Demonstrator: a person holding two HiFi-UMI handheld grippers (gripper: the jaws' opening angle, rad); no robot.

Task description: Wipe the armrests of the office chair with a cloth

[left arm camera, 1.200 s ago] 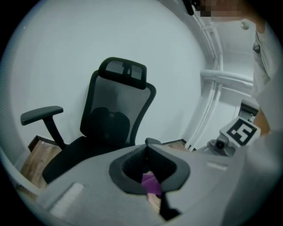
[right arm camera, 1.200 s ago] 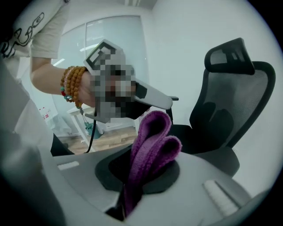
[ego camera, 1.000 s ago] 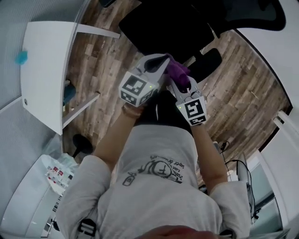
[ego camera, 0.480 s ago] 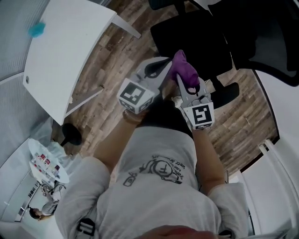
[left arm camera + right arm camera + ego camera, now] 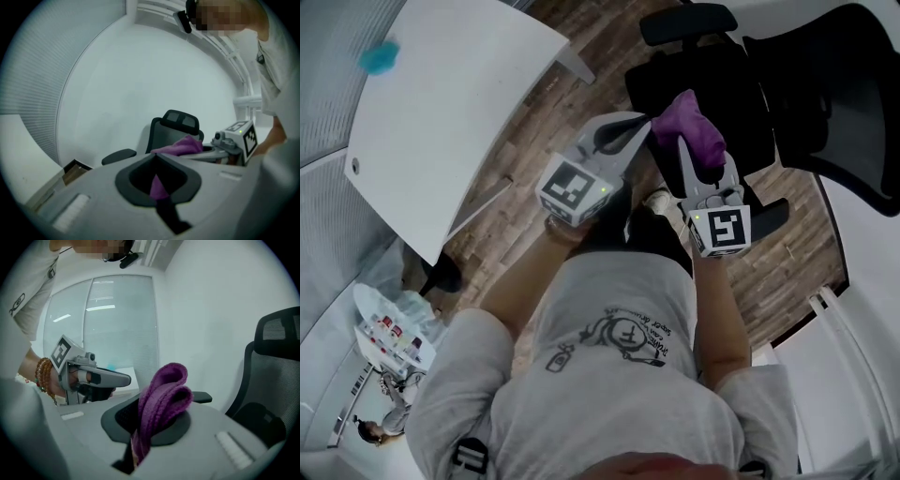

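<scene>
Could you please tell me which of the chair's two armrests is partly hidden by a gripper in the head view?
The lower armrest, its end behind the right gripper's marker cube; the upper armrest shows whole.

The office chair point(image 5: 825, 84) runs off the head view's right edge.

Head camera sat above the torso point(image 5: 609, 375) and looked steeply down, with the chair point(image 5: 787, 84) upper right and the table point(image 5: 441, 122) upper left. Left gripper view looked along its jaws toward the chair, right gripper point(image 5: 197, 152) close at right. Right gripper view had the cloth point(image 5: 161, 404) filling its near field, left gripper point(image 5: 126, 379) at left. All three shared the chair.
</scene>
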